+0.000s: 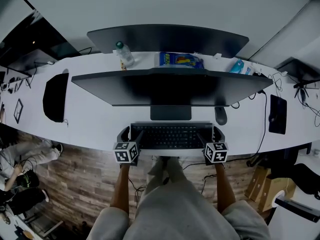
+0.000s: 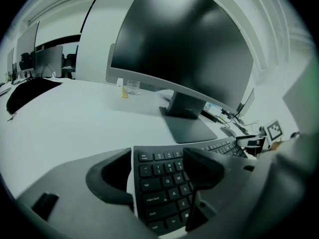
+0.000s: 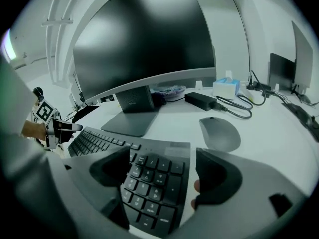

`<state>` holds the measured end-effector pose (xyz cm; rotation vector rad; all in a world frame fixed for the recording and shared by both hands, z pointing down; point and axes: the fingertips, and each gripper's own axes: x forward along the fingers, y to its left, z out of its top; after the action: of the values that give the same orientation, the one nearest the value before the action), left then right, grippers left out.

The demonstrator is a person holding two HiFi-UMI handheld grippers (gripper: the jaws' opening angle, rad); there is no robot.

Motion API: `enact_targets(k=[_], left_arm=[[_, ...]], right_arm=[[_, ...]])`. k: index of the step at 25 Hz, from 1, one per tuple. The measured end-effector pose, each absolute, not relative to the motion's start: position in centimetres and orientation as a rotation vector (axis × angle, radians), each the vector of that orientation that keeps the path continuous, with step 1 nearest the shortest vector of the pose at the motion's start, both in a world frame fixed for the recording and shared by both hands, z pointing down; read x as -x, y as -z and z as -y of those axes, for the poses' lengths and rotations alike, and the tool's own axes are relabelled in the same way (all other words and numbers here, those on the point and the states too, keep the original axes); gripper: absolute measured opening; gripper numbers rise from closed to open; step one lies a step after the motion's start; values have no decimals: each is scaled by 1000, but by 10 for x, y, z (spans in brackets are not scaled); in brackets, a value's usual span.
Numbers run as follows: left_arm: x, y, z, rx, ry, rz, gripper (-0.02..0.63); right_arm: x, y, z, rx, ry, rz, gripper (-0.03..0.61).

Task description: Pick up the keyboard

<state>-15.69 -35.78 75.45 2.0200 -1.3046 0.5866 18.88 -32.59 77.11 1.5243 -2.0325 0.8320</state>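
Note:
A black keyboard (image 1: 170, 135) lies on the white desk (image 1: 100, 124) in front of the monitor stand (image 1: 170, 112). My left gripper (image 1: 132, 134) is at its left end and stands open. In the left gripper view one jaw is just outside the keyboard's (image 2: 162, 183) left edge and the other is over the keys; the gripper (image 2: 157, 176) straddles that end. My right gripper (image 1: 210, 134) is open at the right end. There, one jaw of the gripper (image 3: 164, 176) is over the number keys (image 3: 149, 183) and the other is beyond the edge.
A wide dark monitor (image 1: 165, 86) stands right behind the keyboard. A grey mouse (image 1: 220, 115) (image 3: 219, 133) lies to the right of the stand. Behind are a bottle (image 1: 123, 54), a blue packet (image 1: 181, 60), a tissue box (image 3: 227, 87) and cables (image 3: 234, 108). The desk's front edge is just below the keyboard.

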Motion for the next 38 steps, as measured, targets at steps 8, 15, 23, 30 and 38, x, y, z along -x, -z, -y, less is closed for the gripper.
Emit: enact_targets(k=[8, 15, 23, 30, 38], left_arm=[[153, -769, 367, -1996, -592, 1282, 304], [152, -772, 371, -1989, -591, 1276, 305], [152, -776, 370, -1982, -565, 1267, 311], [151, -778, 371, -1965, -538, 1238, 311], [153, -779, 374, -1920, -492, 1258, 311]], right_arm=[[-192, -782, 340, -1535, -909, 2039, 400], [-185, -785, 346, -1494, -927, 2052, 400], [-183, -788, 347, -1473, -949, 2056, 400], [-184, -788, 348, -1483, -966, 2048, 400], [-184, -789, 348, -1494, -965, 2036, 400]])
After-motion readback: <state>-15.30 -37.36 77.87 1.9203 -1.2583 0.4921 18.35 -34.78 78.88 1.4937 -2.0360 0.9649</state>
